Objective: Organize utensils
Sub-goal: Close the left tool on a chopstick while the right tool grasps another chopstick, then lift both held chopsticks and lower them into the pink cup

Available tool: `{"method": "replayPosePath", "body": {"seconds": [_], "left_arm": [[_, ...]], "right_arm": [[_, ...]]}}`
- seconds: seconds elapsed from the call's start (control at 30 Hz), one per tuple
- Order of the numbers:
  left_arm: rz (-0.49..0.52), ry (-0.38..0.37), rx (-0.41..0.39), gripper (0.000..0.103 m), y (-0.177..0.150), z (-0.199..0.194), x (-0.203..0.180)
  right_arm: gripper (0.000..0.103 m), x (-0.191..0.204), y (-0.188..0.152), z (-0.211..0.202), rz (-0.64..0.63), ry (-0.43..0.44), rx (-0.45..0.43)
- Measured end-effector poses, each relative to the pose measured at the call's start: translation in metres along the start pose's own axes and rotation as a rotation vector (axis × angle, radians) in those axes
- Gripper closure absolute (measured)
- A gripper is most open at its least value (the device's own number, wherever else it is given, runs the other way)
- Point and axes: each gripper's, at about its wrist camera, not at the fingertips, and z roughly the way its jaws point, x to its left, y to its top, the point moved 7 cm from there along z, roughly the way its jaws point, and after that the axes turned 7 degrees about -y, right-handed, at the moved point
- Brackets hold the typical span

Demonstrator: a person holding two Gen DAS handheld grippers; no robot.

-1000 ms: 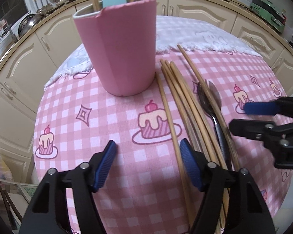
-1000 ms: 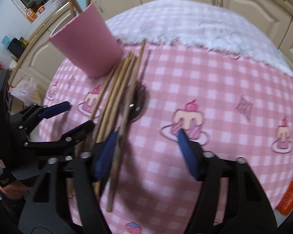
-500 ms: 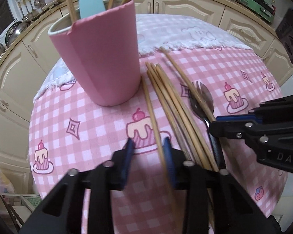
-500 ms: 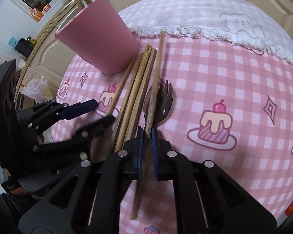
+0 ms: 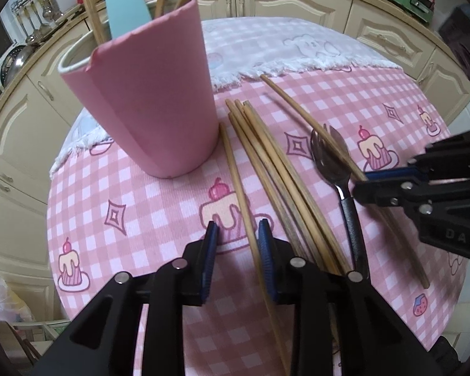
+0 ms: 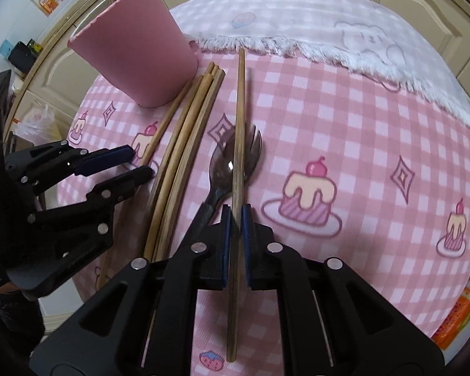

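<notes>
Left gripper (image 5: 237,244): I'm closing it around a single chopstick (image 5: 235,172)
Right gripper (image 6: 236,219): I'm pinching another chopstick (image 6: 239,119) lying across the spork (image 6: 232,163)

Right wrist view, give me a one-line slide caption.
Right gripper clamps one chopstick lying across the spork, beside the pink cup.

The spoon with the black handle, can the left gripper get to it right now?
Probably not yet: the left gripper is busy around a single wooden chopstick, and a bundle of wooden chopsticks lies between it and the black-handled metal spoon.
</notes>
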Motion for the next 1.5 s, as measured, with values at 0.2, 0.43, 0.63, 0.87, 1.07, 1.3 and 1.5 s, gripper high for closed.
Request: {"method": "replayPosePath", "body": {"seconds": [0.2, 0.43, 0.63, 0.87, 1.07, 1.3, 1.5], "left_arm": [[0.003, 0.0, -0.018, 0.098, -0.007, -0.007, 0.0], [-0.022, -0.036, -0.097, 0.098, -0.018, -0.027, -0.001], [-0.011, -0.087, -0.269, 0.098, -0.023, -0.07, -0.01], [0.024, -0.101, -0.496, 0.098, -0.02, -0.121, -0.016], [0.005, -0.08, -0.641, 0.098, -0.009, -0.164, -0.005], [-0.111, -0.065, -0.832, 0.098, 0.021, -0.216, 0.038], [-0.2, -0.066, -0.943, 0.098, 0.057, -0.243, 0.066]], "right_arm": [[0.096, -0.013, -0.008, -0.008, 0.074, 0.059, -0.054], [0.096, -0.04, -0.014, -0.037, 0.192, 0.13, -0.162], [0.096, -0.057, -0.008, -0.083, 0.281, 0.193, -0.344], [0.096, -0.047, 0.007, -0.139, 0.28, 0.233, -0.565], [0.096, -0.021, 0.023, -0.191, 0.23, 0.275, -0.739], [0.096, 0.023, 0.062, -0.232, 0.145, 0.295, -0.876], [0.096, 0.056, 0.102, -0.229, 0.104, 0.284, -0.917]]}}
